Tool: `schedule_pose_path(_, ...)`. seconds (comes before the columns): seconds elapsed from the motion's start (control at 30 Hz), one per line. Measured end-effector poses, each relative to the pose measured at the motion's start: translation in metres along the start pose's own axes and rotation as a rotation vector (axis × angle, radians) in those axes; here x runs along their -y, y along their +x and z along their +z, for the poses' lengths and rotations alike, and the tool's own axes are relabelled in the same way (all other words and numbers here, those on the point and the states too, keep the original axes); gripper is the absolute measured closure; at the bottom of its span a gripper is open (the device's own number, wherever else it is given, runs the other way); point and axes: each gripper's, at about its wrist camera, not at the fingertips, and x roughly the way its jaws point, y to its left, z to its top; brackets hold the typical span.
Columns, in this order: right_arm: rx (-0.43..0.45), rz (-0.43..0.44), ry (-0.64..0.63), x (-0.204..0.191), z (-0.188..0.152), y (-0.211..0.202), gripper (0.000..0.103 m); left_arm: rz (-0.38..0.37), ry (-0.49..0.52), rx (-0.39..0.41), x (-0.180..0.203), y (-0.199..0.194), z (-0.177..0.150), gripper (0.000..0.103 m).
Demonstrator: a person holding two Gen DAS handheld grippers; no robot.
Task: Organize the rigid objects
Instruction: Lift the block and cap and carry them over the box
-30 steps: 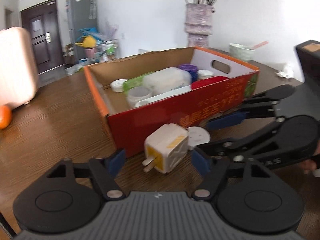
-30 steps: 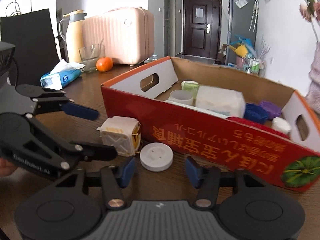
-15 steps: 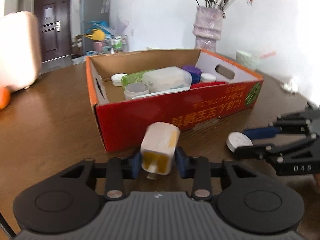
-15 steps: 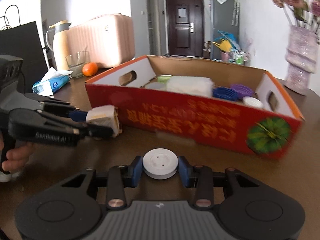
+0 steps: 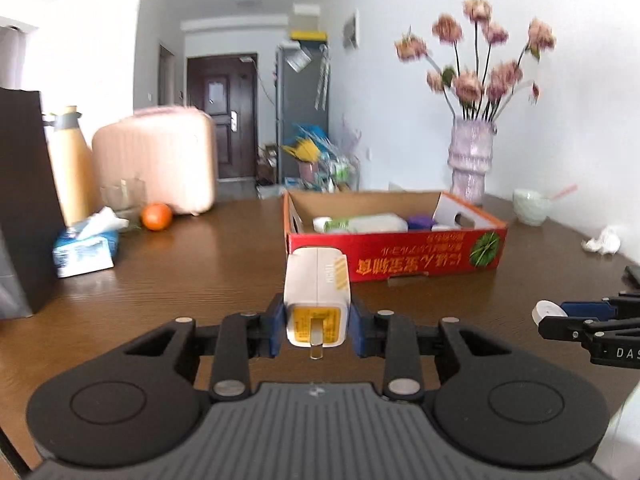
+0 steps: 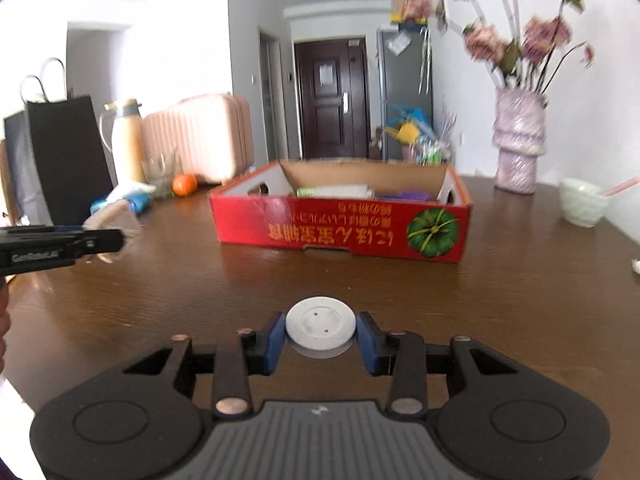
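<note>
My left gripper (image 5: 317, 326) is shut on a white and yellow plug adapter (image 5: 318, 294), its metal prong facing the camera, held above the brown table. My right gripper (image 6: 321, 340) is shut on a round white disc (image 6: 321, 323), also lifted off the table. The red cardboard box (image 6: 340, 228) with several containers inside stands farther back on the table, ahead of both grippers. In the left wrist view the right gripper (image 5: 554, 316) with the white disc (image 5: 545, 310) shows at the right edge. In the right wrist view the left gripper (image 6: 116, 234) shows blurred at the left.
A tissue pack (image 5: 86, 250), an orange (image 5: 157, 216), a thermos (image 5: 72, 168), a glass and a dark bag (image 5: 20, 200) stand at the table's left. A vase of flowers (image 5: 470, 164), a pale bowl (image 5: 530, 206) and a crumpled tissue (image 5: 602, 240) are at the right.
Both grippers closed on their objects, the adapter and the disc, lifted them and drew back from the red box, which now looks smaller and farther away.
</note>
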Motion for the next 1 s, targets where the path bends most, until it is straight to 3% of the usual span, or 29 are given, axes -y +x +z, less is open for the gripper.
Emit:
schedule_pose_path(0.17, 0.089, -0.009, 0.01, -0.005, -0.011, -0.052, 0.065, 0.05, 0.007, 0.088, 0.011, -0.062, -0.006, 0.072)
schedule_pose_path(0.5, 0.263, -0.045, -0.019, -0.026, -0.021, -0.145, 0.065, 0.002, 0.007, 0.219, 0.027, -0.146, -0.011, 0.072)
schedule_pose_path(0.63, 0.319, -0.064, -0.049, -0.034, -0.021, -0.162, 0.065, 0.013, 0.018, 0.259, 0.036, -0.152, -0.006, 0.072)
schedule_pose_path(0.8, 0.343, -0.065, -0.033, -0.034, -0.019, -0.161, 0.065, 0.0, -0.024, 0.209, 0.031, -0.137, -0.006, 0.072)
schedule_pose_path(1.0, 0.355, -0.086, -0.014, -0.024, -0.009, -0.147, 0.065, 0.007, -0.038, 0.201, 0.029, -0.107, 0.007, 0.072)
